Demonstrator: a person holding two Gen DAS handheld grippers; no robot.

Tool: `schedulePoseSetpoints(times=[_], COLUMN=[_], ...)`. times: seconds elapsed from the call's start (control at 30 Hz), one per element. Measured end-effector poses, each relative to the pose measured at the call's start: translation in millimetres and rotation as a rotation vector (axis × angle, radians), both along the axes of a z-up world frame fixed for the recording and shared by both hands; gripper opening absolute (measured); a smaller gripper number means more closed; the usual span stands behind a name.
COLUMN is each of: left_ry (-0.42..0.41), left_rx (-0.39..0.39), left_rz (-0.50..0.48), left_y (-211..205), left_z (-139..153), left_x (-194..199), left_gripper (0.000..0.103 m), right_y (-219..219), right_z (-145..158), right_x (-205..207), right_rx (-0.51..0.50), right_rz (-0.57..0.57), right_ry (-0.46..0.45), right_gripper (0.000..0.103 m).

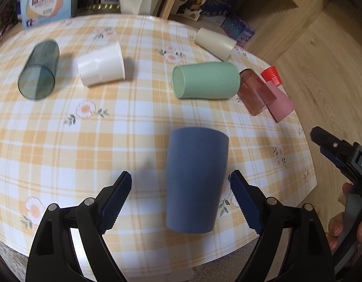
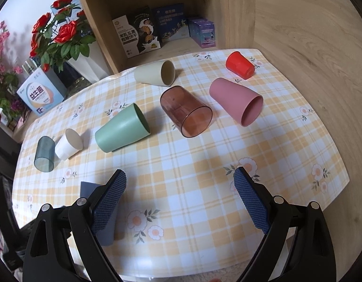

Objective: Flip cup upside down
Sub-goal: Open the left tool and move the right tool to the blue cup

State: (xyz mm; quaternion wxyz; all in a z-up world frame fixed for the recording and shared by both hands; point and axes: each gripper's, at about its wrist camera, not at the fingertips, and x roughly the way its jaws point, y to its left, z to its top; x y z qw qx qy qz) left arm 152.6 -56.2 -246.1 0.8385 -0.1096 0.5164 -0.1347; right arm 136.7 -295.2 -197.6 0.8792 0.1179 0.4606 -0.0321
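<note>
A blue-grey cup (image 1: pixel 195 181) stands on the checked tablecloth (image 1: pixel 63 141) near the front edge, its closed end up. My left gripper (image 1: pixel 181 188) is open, and the cup stands between its fingers, nearer the right one, touching neither. In the right wrist view the same cup (image 2: pixel 87 189) is mostly hidden behind the left finger. My right gripper (image 2: pixel 179 189) is open and empty above the table's front; it also shows at the right edge of the left wrist view (image 1: pixel 333 150).
Several cups lie on their sides: green (image 2: pixel 122 129), clear brown (image 2: pixel 188 112), pink (image 2: pixel 237 103), red (image 2: pixel 239 65), beige (image 2: pixel 155 72), white (image 2: pixel 69 143), clear teal (image 2: pixel 44 154). A wooden shelf (image 2: pixel 157 11) with boxes and a vase of roses (image 2: pixel 61 33) stand behind the table.
</note>
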Motion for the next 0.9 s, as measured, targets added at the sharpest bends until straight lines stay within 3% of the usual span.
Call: schedulePoseSetpoints(times=[0.3, 0.57, 0.7, 0.9], left_ry=[-0.190, -0.313, -0.343, -0.320], left_rx=[0.033, 0.096, 0.137, 0.103], left_rz=[0.001, 0.105, 0.143, 0.205], left_y=[27, 79, 100, 129], left_z=[46, 76, 76, 69], left_x=[-14, -33, -49, -59], left_gripper=[0.090, 0.094, 0.095, 0.095], right_y=[26, 63, 75, 96], right_z=[9, 6, -8, -31], right_x=[-13, -29, -35, -45], right_rx=[-0.003, -0.017, -0.025, -0.082], right_rz=[0.018, 0.075, 0.107, 0.144], right_ry=[-0.062, -0.109, -0.062, 0.007], right_gripper=[0.090, 0.090, 0.090, 0.090])
